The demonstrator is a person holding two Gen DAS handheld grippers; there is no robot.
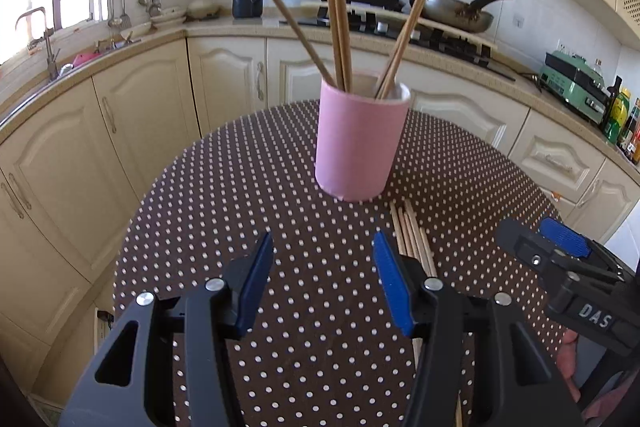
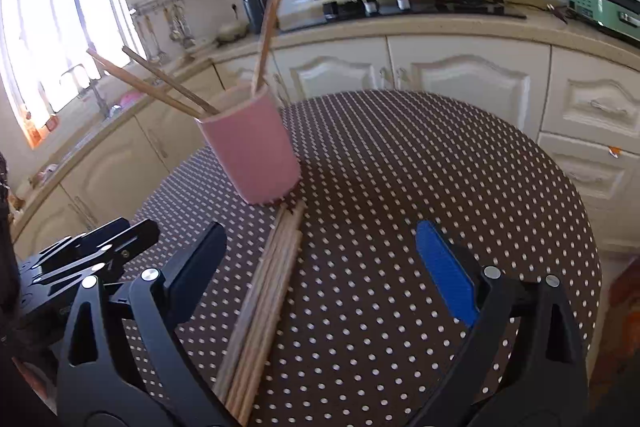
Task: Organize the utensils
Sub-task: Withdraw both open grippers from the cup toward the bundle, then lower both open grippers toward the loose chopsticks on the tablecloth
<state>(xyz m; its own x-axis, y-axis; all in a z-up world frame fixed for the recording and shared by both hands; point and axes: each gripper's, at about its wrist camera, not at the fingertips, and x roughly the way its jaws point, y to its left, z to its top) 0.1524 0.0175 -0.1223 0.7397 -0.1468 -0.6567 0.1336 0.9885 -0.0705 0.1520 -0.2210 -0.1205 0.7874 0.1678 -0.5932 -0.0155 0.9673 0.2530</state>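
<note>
Both of your grippers hang spread and empty over the dotted table [image 2: 400, 155]. The loose chopsticks [image 2: 264, 291] lie bundled flat on the cloth, tips nearly touching the base of the pink holder [image 2: 252, 155], which stands at about eleven o'clock from your right gripper [image 2: 324, 263] and already carries five or so sticks leaning outward. From your left gripper [image 1: 324, 267] the bundle sits at two o'clock, the holder at twelve. The bundle is tight, so closing on it may well pinch several sticks, or roll one away. Lifting a long stick toward the rim risks knocking the leaning ones or tipping the holder.
</note>
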